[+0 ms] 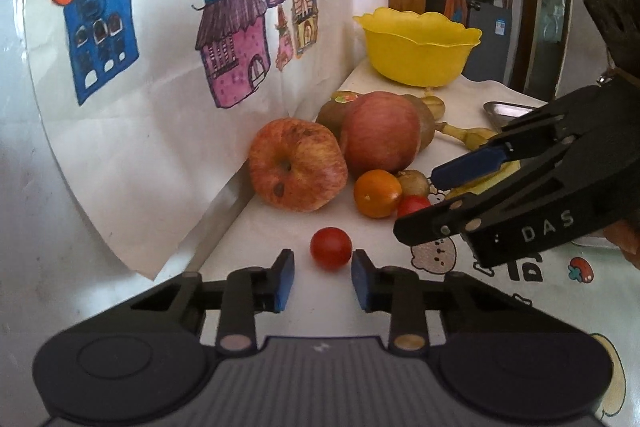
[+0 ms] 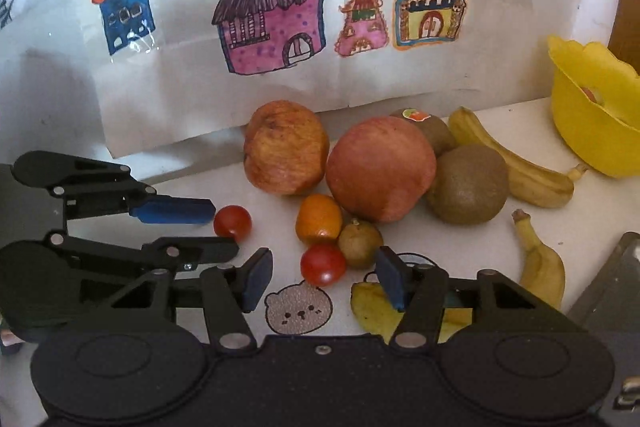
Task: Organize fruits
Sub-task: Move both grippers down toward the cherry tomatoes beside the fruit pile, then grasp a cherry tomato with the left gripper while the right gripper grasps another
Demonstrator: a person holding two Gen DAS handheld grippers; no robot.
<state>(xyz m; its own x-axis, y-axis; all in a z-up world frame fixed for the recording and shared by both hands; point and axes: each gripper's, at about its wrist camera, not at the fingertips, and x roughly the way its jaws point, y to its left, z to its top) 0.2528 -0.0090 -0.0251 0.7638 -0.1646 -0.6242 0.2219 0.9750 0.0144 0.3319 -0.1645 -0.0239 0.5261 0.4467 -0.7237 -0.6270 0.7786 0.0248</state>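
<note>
A pile of fruit lies on the white cloth by the wall: two apples (image 2: pixel 380 167), two kiwis (image 2: pixel 468 183), bananas (image 2: pixel 516 163), an orange tomato (image 2: pixel 318 219), a small brown fruit (image 2: pixel 360 243) and two red cherry tomatoes. My left gripper (image 1: pixel 323 277) is open, its blue pads on either side of one cherry tomato (image 1: pixel 331 247), not touching it. My right gripper (image 2: pixel 324 279) is open, just short of the other cherry tomato (image 2: pixel 323 264). The left gripper also shows in the right wrist view (image 2: pixel 216 227), and the right gripper in the left wrist view (image 1: pixel 416 203).
A yellow bowl (image 1: pixel 416 47) stands at the far end of the table with something in it (image 2: pixel 588 93). A metal tray (image 1: pixel 508 109) lies on the right. A paper with drawn houses (image 2: pixel 272 7) hangs on the wall behind the fruit.
</note>
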